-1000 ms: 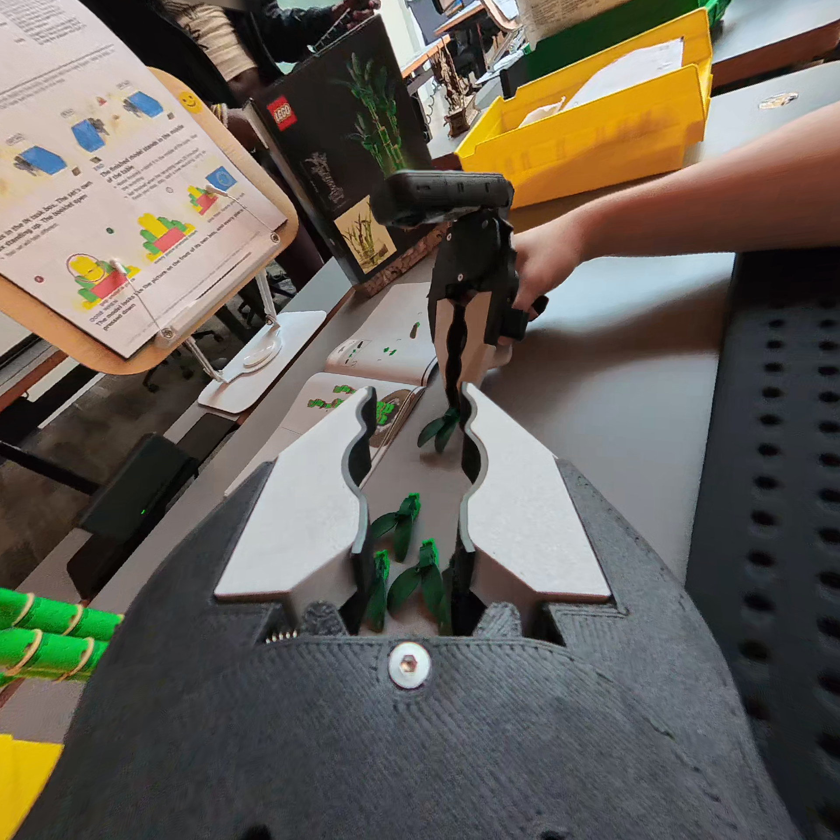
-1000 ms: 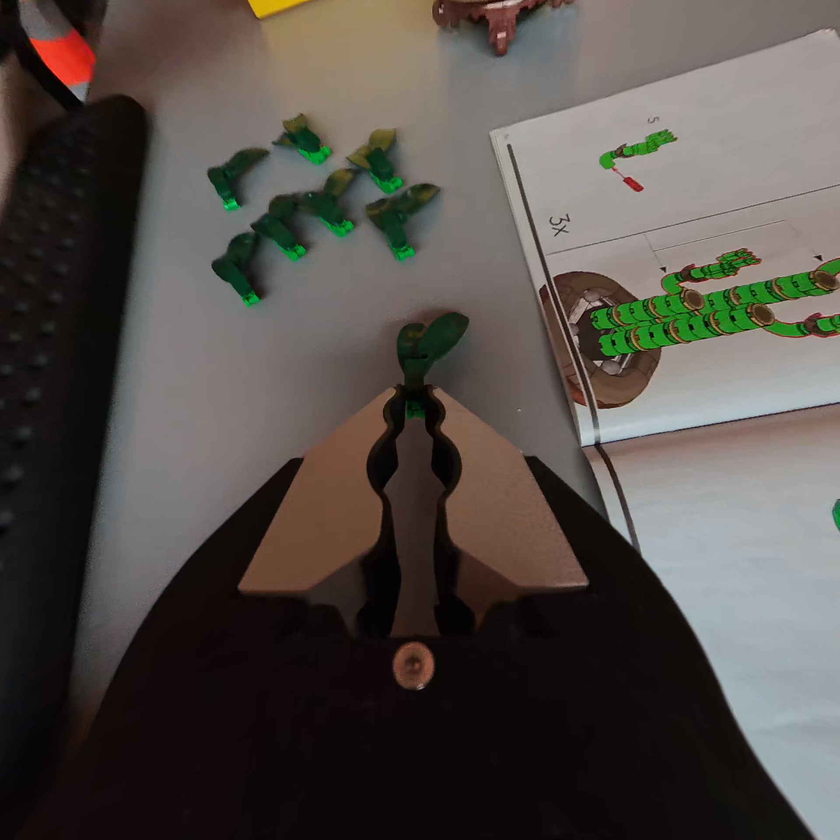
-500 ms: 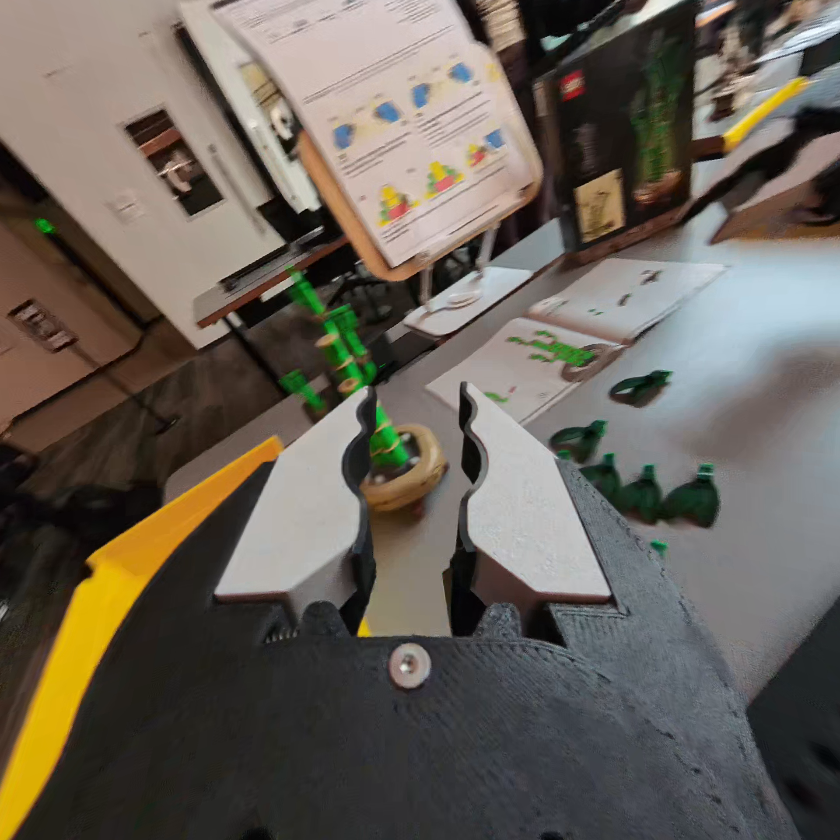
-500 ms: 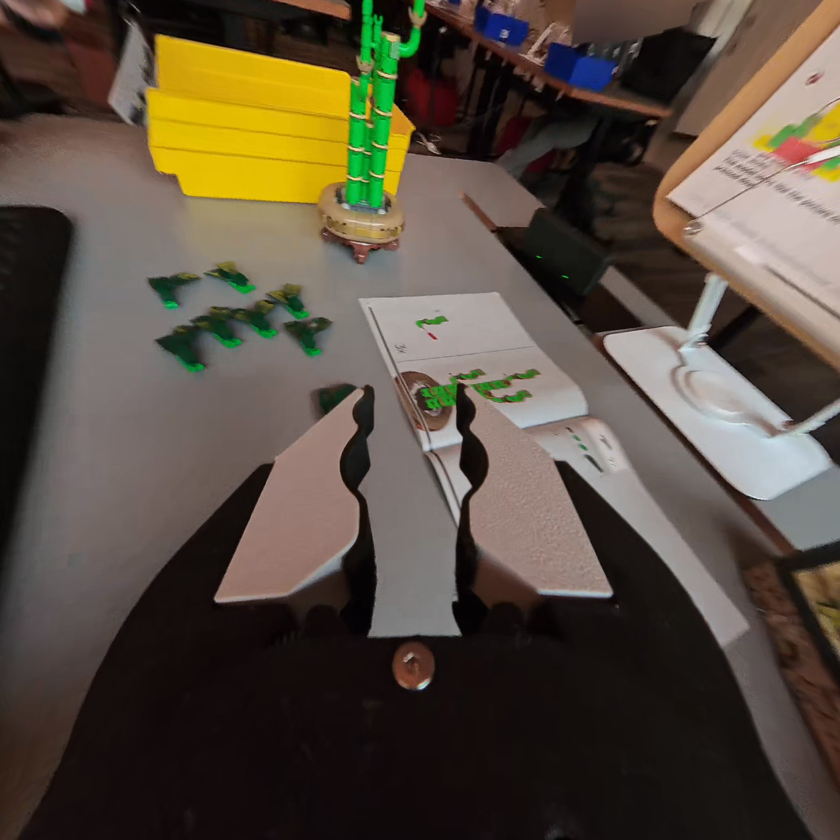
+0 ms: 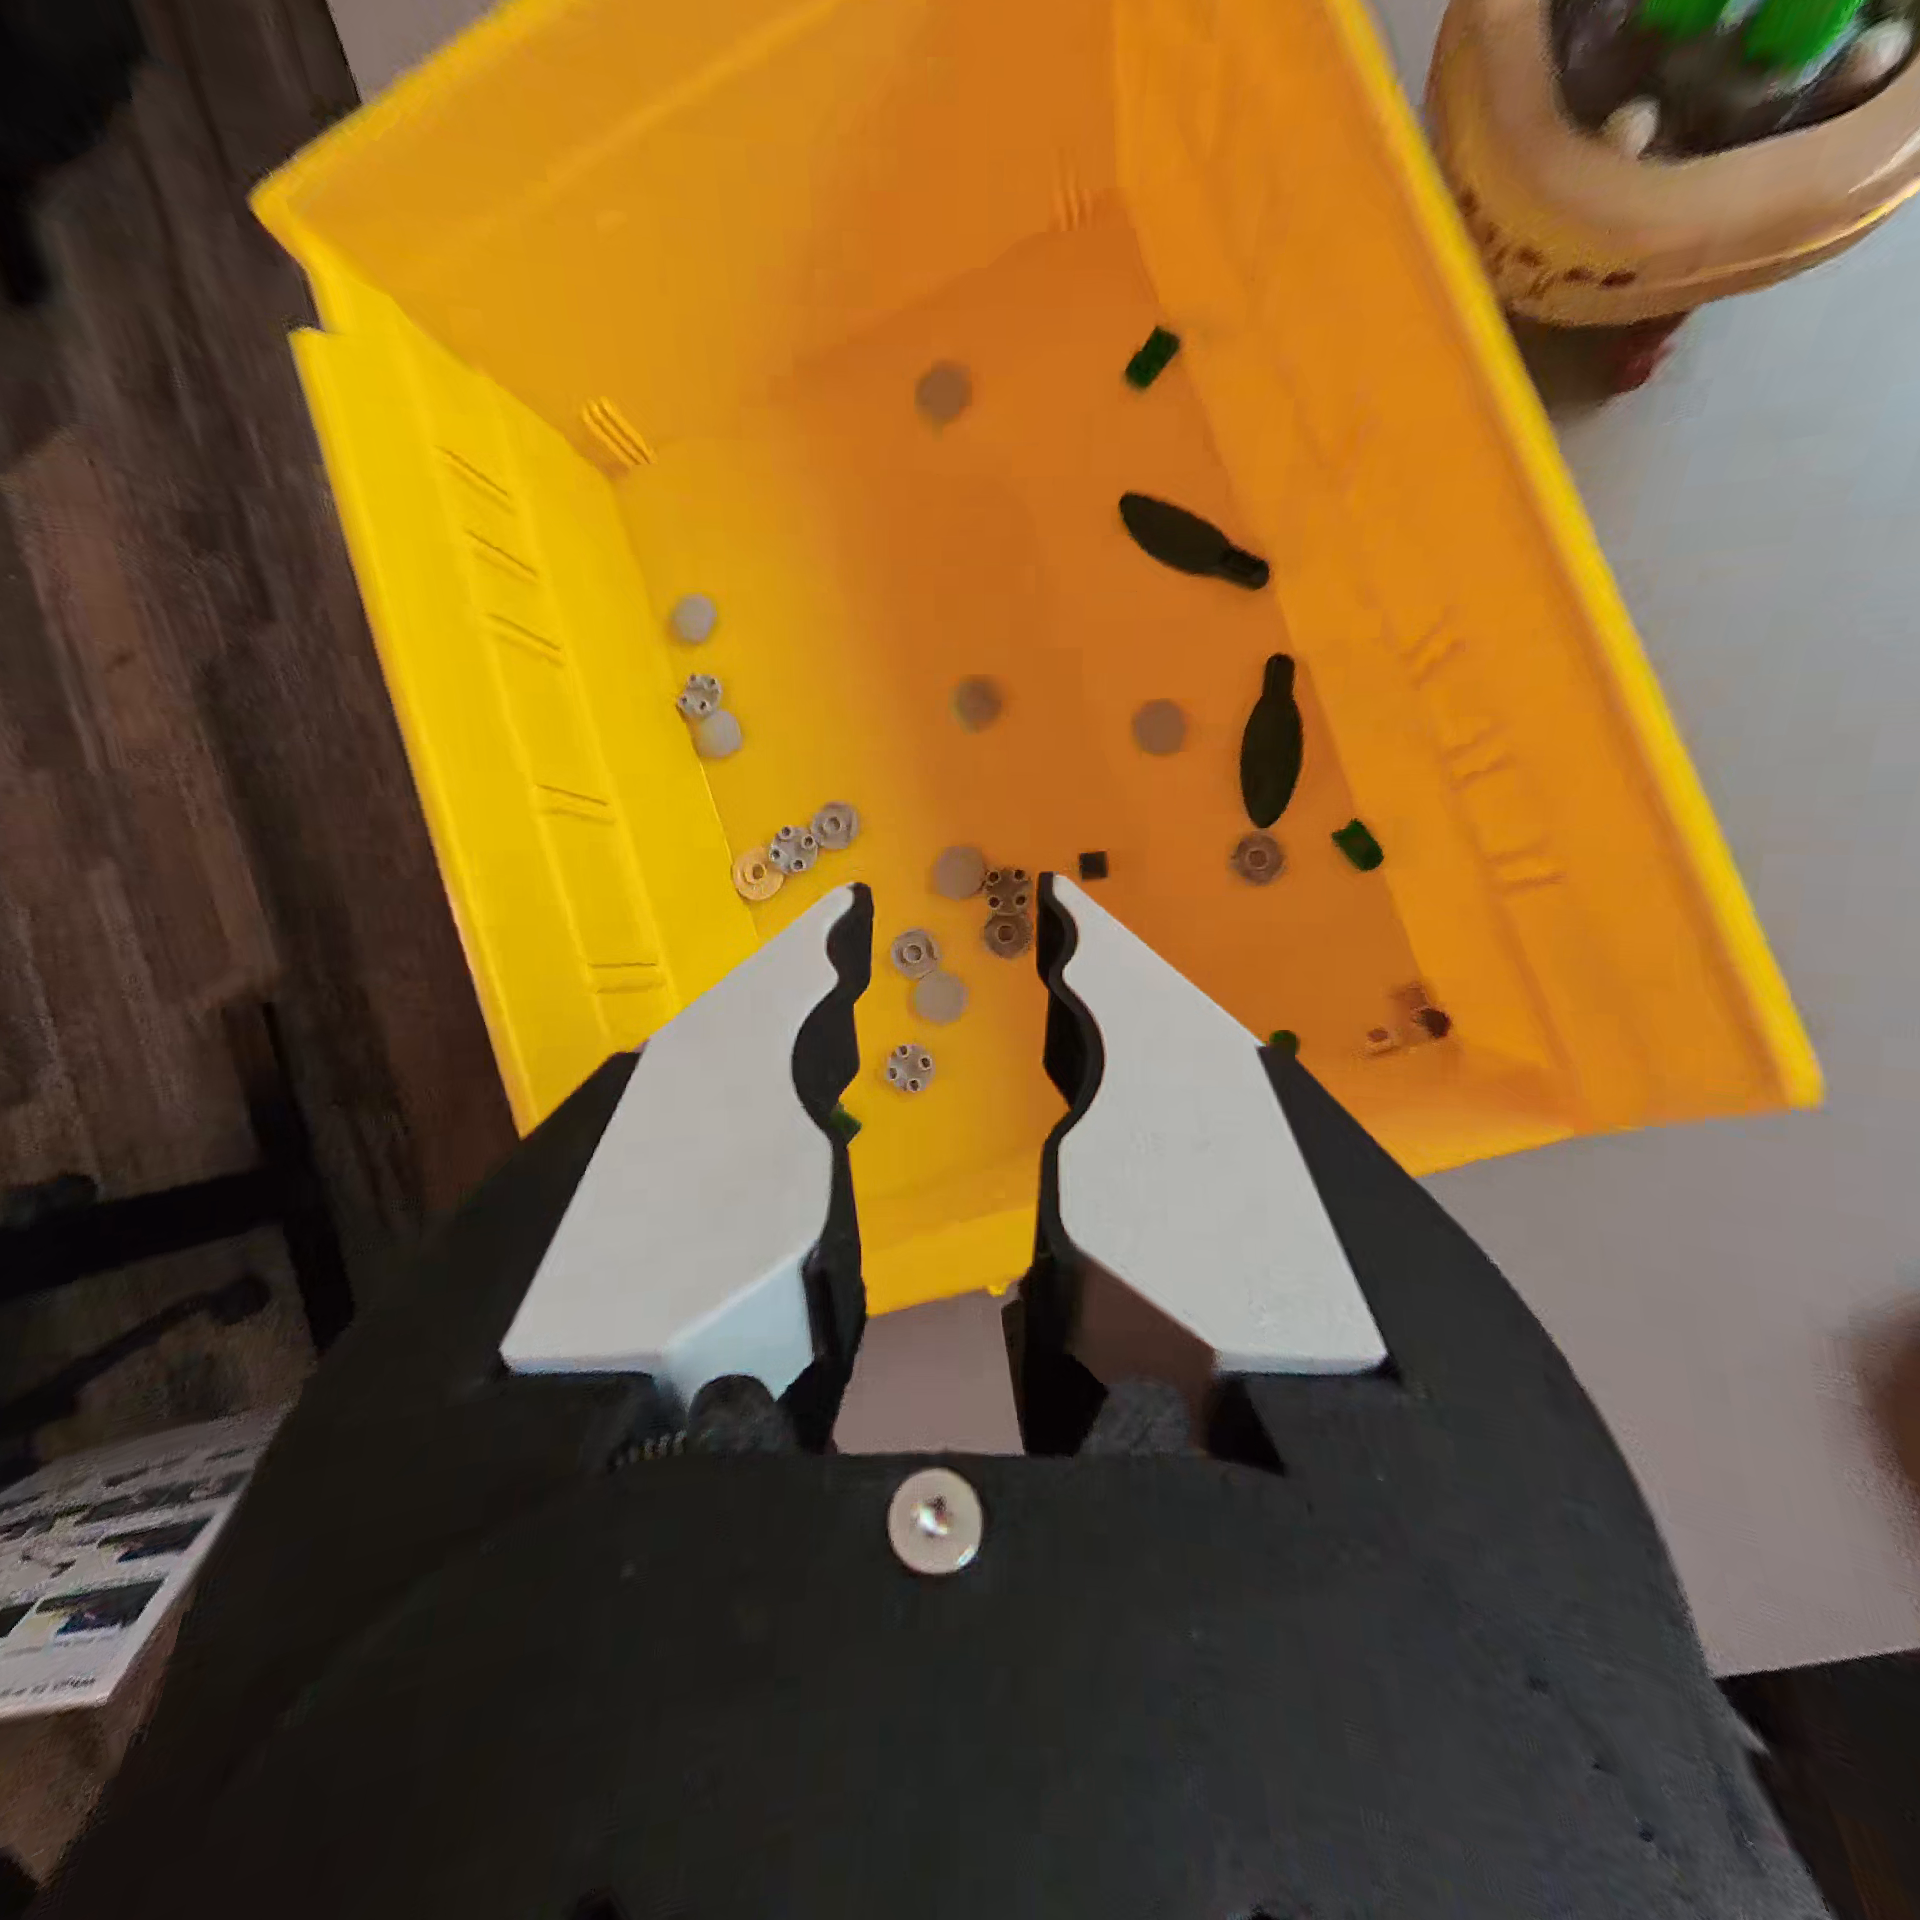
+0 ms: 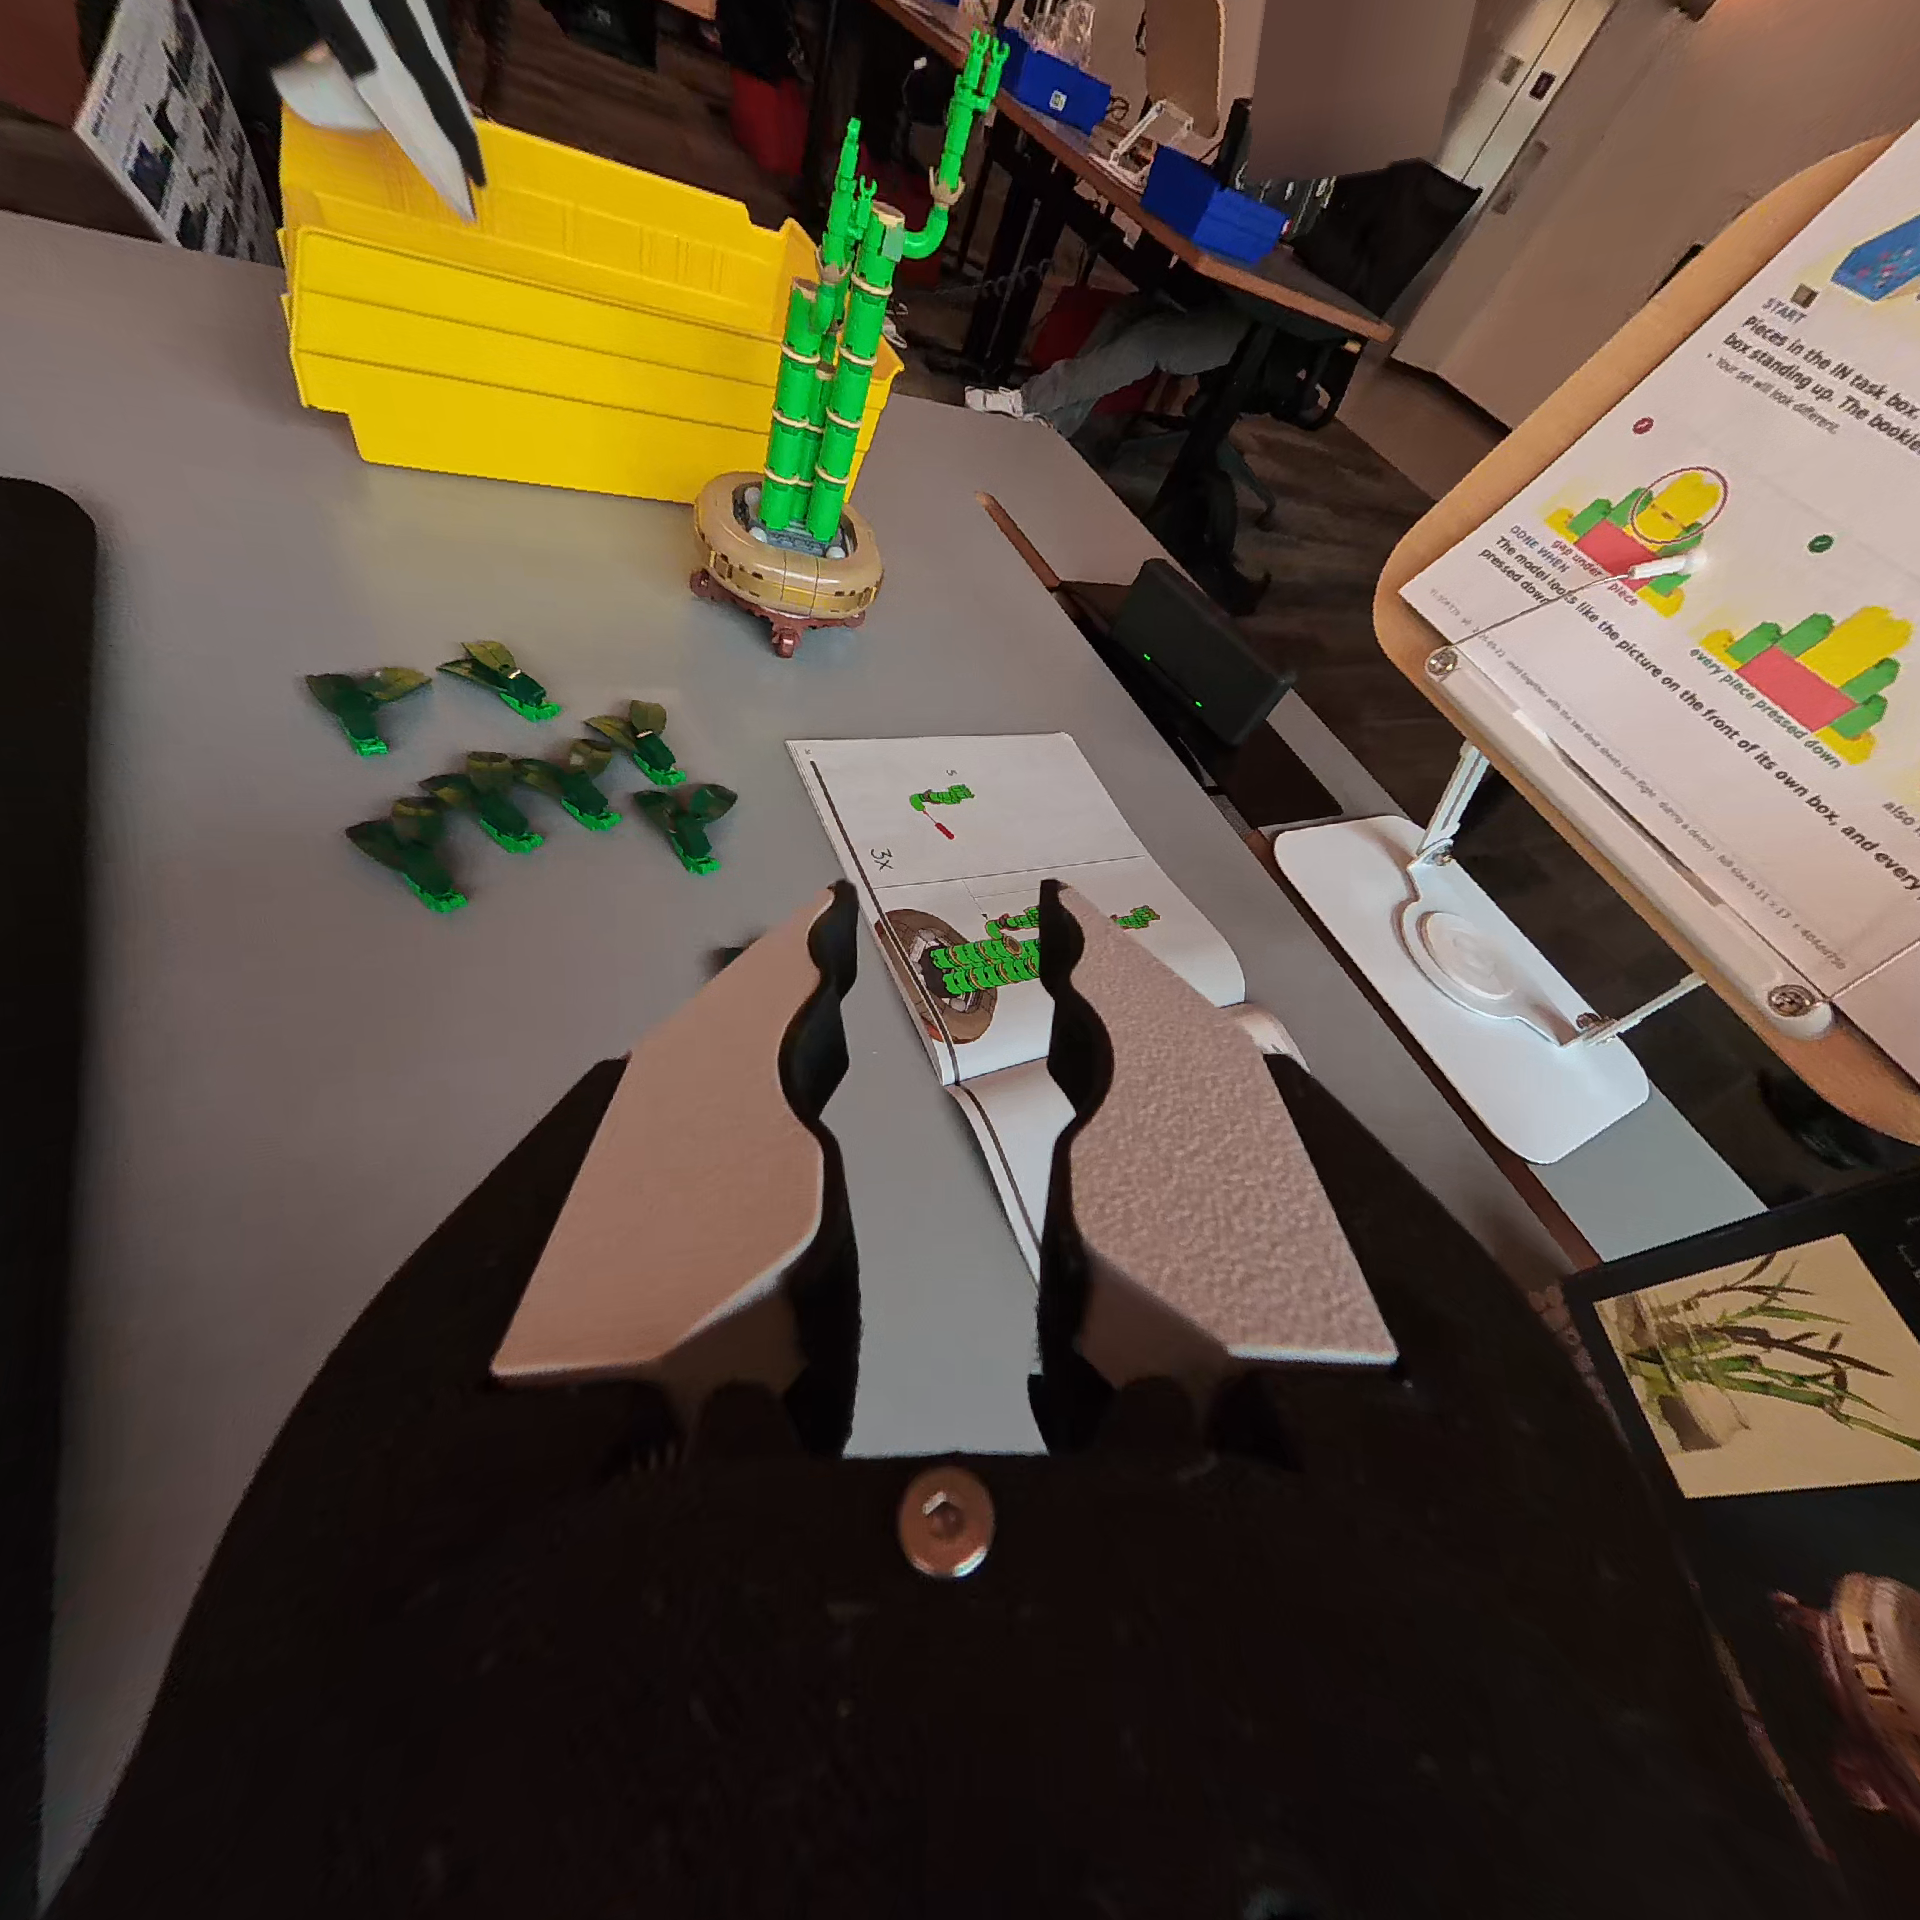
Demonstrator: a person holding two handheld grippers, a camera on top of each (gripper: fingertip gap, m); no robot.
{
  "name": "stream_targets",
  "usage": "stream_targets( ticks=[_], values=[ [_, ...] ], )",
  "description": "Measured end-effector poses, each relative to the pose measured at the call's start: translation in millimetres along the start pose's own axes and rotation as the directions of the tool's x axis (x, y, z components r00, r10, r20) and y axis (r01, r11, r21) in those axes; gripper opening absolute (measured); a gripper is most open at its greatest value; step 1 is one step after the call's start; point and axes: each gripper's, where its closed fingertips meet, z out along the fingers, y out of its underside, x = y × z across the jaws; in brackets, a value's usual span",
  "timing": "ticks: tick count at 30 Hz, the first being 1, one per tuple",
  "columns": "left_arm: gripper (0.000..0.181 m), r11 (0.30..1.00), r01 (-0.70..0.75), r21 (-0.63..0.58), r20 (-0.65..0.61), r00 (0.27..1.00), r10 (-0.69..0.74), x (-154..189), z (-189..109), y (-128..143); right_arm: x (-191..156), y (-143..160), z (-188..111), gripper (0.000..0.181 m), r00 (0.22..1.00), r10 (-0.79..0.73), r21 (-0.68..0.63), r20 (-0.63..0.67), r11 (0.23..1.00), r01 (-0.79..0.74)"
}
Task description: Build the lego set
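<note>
My left gripper (image 5: 951, 888) is open and empty, pointing down into a yellow bin (image 5: 499, 644). The bin holds several small round grey and tan pieces (image 5: 940, 997) and dark green leaves (image 5: 1270, 743). My right gripper (image 6: 945, 894) is open and empty above the open instruction booklet (image 6: 987, 810). The green bamboo model (image 6: 821, 416) stands in its tan pot (image 6: 787, 566); the pot also shows in the left wrist view (image 5: 1621, 208). Several green leaf assemblies (image 6: 582, 790) lie on the grey table. One more leaf (image 6: 727, 956) peeks out beside my right gripper's left finger.
Stacked yellow bins (image 6: 499, 343) stand at the table's far end, with a finger of the left gripper (image 6: 353, 94) above them. A sheet stand (image 6: 1714, 582) on a white base (image 6: 1475, 966) is at the right. The set's box (image 6: 1766, 1403) is at lower right, a black mat (image 6: 42, 831) at left. The gap from one gripper's tips to the other's is roughly 55 centimetres. The green bamboo model (image 6: 821, 416) lies some 25 centimetres from my left tips, 30 centimetres from my right tips.
My right gripper let go of the leaf piece, opened and drew back up from the table. My left gripper swung left off the leaves to above the yellow bin.
</note>
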Motion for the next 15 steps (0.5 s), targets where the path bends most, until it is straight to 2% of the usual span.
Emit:
stream_targets(
  ticks=[1,4,6,11,15],
  values=[
    [0.029,0.999,0.008,-0.031,-0.022,1.0,-0.009,-1,8,3,1,2,-1,0.033,1.0,0.007,0.001,-0.004,1.0,-0.007],
    [0.029,0.992,0.041,-0.121,-0.132,0.99,-0.057,4,25,11,6,11,-4,0.033,0.999,0.027,-0.018,-0.018,0.999,-0.027],
    [0.029,0.982,0.055,-0.181,-0.148,0.986,-0.083,1,33,20,8,14,-6,0.033,0.999,0.033,-0.021,-0.024,0.999,-0.034],
    [0.03,0.958,0.074,-0.276,-0.124,0.986,-0.111,-7,42,43,10,17,-8,0.033,0.999,0.041,-0.027,-0.024,0.999,-0.042],
    [0.031,0.934,0.087,-0.347,-0.029,0.994,-0.103,-21,42,59,8,21,-6,0.033,0.999,0.041,-0.046,-0.015,0.998,-0.041]
  ],
)
